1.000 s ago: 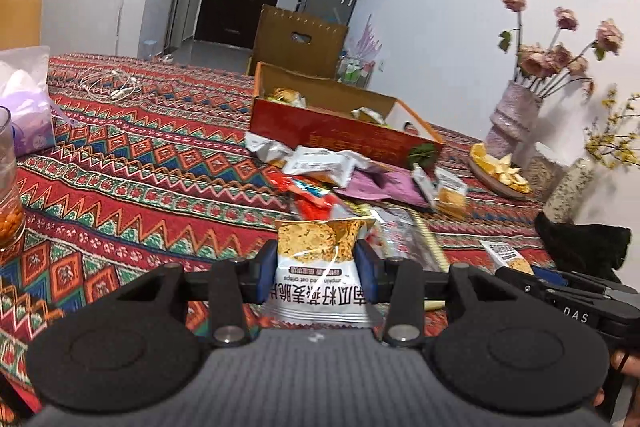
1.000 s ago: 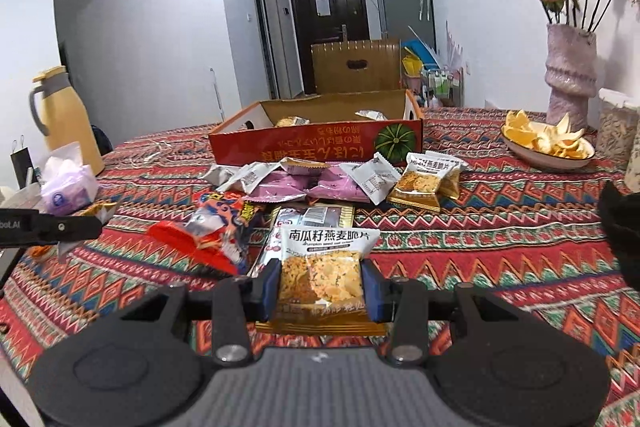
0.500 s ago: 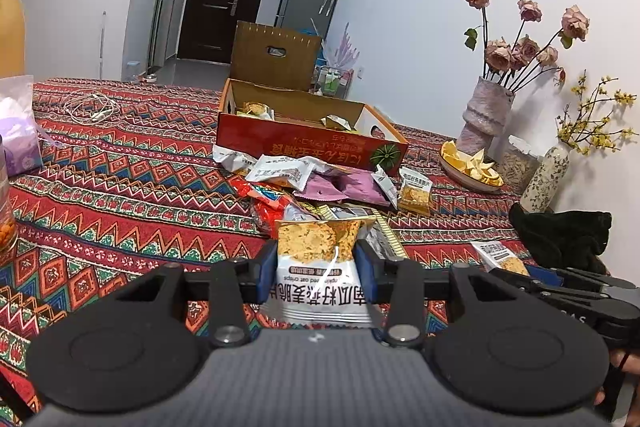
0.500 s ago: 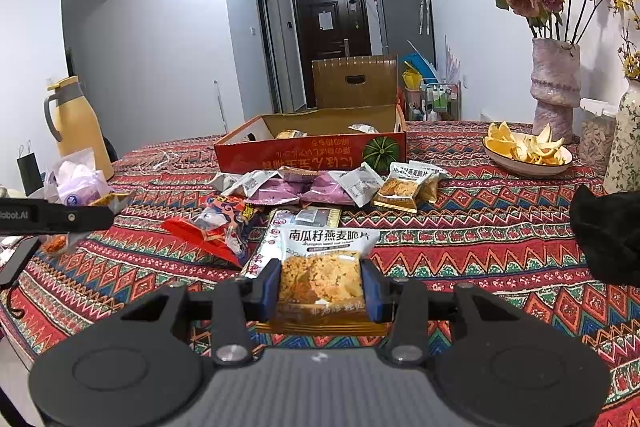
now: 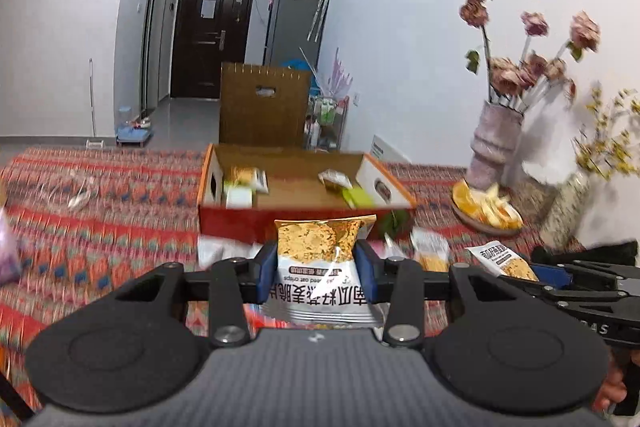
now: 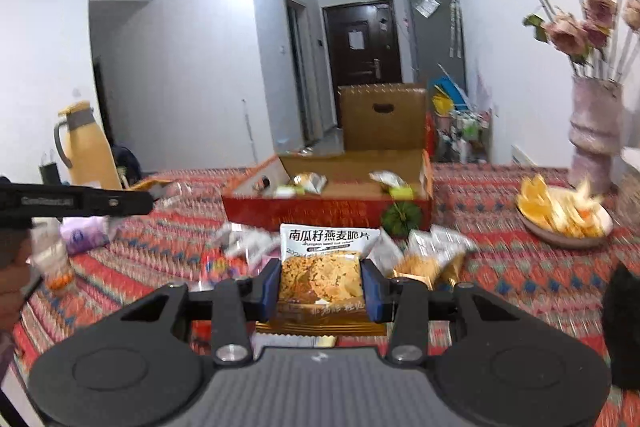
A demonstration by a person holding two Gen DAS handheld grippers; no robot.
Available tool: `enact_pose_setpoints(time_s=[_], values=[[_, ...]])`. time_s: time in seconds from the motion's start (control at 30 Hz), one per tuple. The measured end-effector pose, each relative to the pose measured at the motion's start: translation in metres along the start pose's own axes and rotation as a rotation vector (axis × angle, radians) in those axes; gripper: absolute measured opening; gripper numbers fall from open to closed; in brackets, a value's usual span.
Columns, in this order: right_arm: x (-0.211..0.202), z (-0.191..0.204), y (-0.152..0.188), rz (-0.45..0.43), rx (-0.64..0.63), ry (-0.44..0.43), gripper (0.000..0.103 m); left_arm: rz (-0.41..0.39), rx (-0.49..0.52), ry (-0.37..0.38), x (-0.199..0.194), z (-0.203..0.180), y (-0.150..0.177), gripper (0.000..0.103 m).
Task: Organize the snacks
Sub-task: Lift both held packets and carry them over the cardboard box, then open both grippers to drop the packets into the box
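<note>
My left gripper (image 5: 317,277) is shut on a white and gold oat crisp packet (image 5: 318,267), held above the table facing the open red cardboard box (image 5: 304,223). My right gripper (image 6: 320,285) is shut on a second oat crisp packet (image 6: 322,267), also raised and facing the same box (image 6: 328,213). The box holds a few small snack packets (image 5: 244,179). Loose snack packets (image 6: 430,259) lie on the patterned tablecloth in front of the box. The right gripper with its packet shows at the right of the left wrist view (image 5: 500,261).
A vase of dried roses (image 5: 494,147) and a dish of orange peel (image 5: 486,209) stand at the right. A yellow thermos (image 6: 86,147) and a purple bag (image 6: 82,235) are at the left. A brown carton (image 5: 264,107) stands behind the box.
Both grippers have lifted and moved forward toward the red box with their packets; the box now looks nearer and its inside shows. The loose snacks have dropped low in view.
</note>
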State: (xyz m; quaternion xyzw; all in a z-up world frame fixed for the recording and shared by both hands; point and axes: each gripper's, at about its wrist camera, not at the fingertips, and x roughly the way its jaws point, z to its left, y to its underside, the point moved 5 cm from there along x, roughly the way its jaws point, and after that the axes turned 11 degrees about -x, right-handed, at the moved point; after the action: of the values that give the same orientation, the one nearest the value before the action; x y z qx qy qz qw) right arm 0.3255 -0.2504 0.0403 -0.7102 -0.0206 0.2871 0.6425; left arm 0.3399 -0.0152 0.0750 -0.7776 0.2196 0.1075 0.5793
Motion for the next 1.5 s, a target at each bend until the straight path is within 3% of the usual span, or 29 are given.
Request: enact_pose_setpoints(time_s=[0.2,0.43,0.57,0.67,0.83,0.97,1.03,1.13,1.33,1.5], values=[[0.068,-0.042,-0.069,-0.02,0.036,-0.073,0.041,0.01,-0.041,0.012,0.077,0.008,-0.068,0.041],[0.214,-0.101,-0.135,0.092,0.148,-0.15,0.041,0.124,-0.082,-0.039,0.215,0.031,-0.119,0.041],[0.305,-0.12,-0.138,0.212,0.225,-0.185,0.041,0.212,-0.145,-0.09,0.296,0.05,-0.127,0.041],[0.371,-0.128,-0.124,0.333,0.223,-0.142,0.041,0.305,-0.179,-0.133,0.348,0.063,-0.122,0.041],[0.437,-0.138,-0.101,0.455,0.227,-0.099,0.04,0.39,-0.178,-0.174,0.404,0.066,-0.112,0.041],[0.452,-0.129,-0.1,0.516,0.09,0.031,0.041,0.411,-0.143,-0.208,0.432,0.063,-0.101,0.044],[0.455,-0.125,-0.095,0.533,0.056,0.037,0.044,0.413,-0.15,-0.233,0.438,0.063,-0.097,0.047],[0.456,-0.123,-0.089,0.558,0.056,0.02,0.054,0.414,-0.158,-0.216,0.438,0.063,-0.093,0.06],[0.433,-0.119,-0.104,0.507,0.025,0.029,0.054,0.383,-0.139,-0.211,0.406,0.063,-0.11,0.064],[0.39,-0.112,-0.128,0.474,0.003,0.034,0.056,0.345,-0.123,-0.19,0.358,0.058,-0.126,0.073]])
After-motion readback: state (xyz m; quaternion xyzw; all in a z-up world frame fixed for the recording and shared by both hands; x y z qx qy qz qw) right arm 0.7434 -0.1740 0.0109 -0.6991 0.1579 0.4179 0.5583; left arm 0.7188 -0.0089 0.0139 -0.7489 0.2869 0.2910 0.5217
